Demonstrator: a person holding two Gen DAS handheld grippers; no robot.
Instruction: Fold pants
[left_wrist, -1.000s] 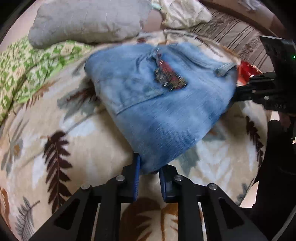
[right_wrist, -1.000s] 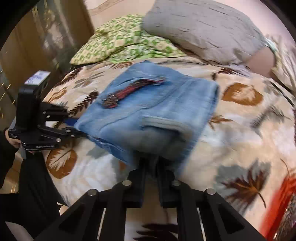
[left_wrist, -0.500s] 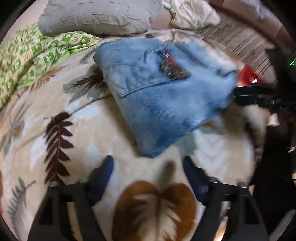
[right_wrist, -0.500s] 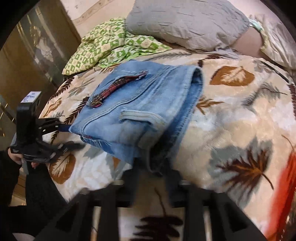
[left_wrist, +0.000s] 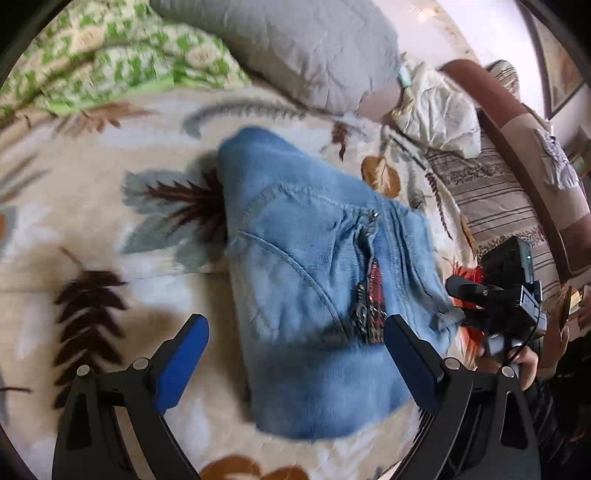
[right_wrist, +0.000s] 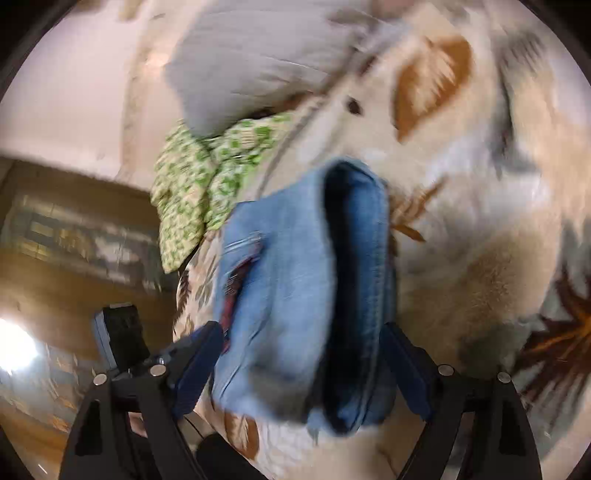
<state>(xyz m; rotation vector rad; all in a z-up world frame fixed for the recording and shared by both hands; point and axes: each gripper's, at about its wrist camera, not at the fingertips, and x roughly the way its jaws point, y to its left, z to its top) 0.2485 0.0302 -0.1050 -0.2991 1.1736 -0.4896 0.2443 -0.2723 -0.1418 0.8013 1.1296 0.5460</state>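
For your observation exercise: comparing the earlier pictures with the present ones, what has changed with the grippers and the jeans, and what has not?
Both grippers let go: the left gripper and right gripper, earlier pinched on the folded jeans, have just been opening and now stand wide, jeans between them unpressed. The jeans stay folded on the leaf-print blanket.

Pants showing light blue denim, faded, w/ a red-and-dark patterned patch at the pocket; inside of the fold in right wrist view looking darker blue. Blanket showing cream w/ leaf print: dark brown fern fronds, rust-orange leaves, grey-blue leaves. Sheet showing green-and-cream check/floral print. Pillow looking plain grey. Striped cloth showing beige w/ brown stripes. Left gripper showing black arms w/ blue pads; right gripper showing same black & blue.
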